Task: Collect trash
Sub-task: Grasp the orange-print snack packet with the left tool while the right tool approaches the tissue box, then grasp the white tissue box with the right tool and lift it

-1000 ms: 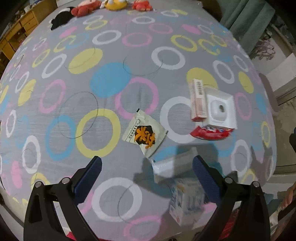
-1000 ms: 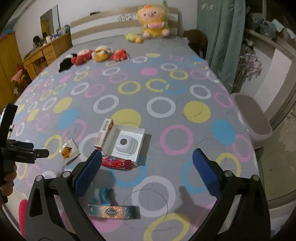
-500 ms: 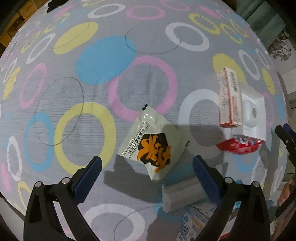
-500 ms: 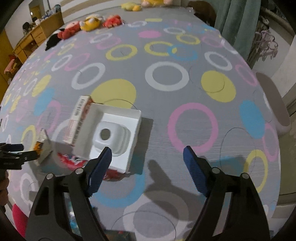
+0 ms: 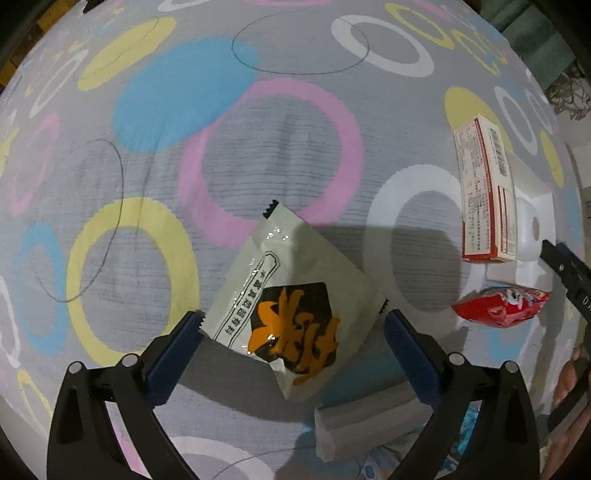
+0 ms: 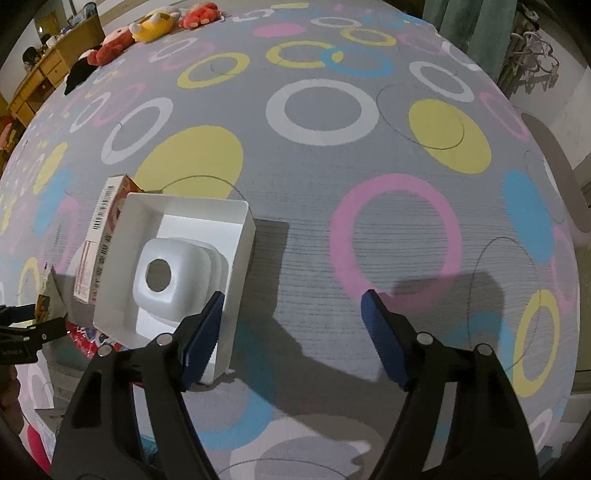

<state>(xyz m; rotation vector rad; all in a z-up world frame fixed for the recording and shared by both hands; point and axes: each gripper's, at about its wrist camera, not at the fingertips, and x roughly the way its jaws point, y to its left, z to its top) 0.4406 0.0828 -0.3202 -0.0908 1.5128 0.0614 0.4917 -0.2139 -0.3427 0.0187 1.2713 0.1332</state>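
A white snack packet with orange print point(image 5: 291, 310) lies on the ringed bedspread between the open jaws of my left gripper point(image 5: 293, 321), which is low over it. A red-and-white carton point(image 5: 484, 192), a white box tray with a moulded insert point(image 6: 173, 266) and a red wrapper point(image 5: 502, 306) lie to its right. My right gripper point(image 6: 293, 306) is open, its left finger point(image 6: 203, 332) just over the tray's right wall. The carton point(image 6: 98, 240) leans on the tray's left side.
A grey-white box point(image 5: 365, 417) and blue-printed paper point(image 5: 373, 465) lie near the bed's front edge. Plush toys point(image 6: 147, 29) sit at the far side. A wooden dresser point(image 6: 40, 81) stands left, a green curtain point(image 6: 469, 22) right.
Both grippers have moved down and forward. The left has closed in over the snack packet. The right has come up to the tray's right wall, its jaws slightly narrower.
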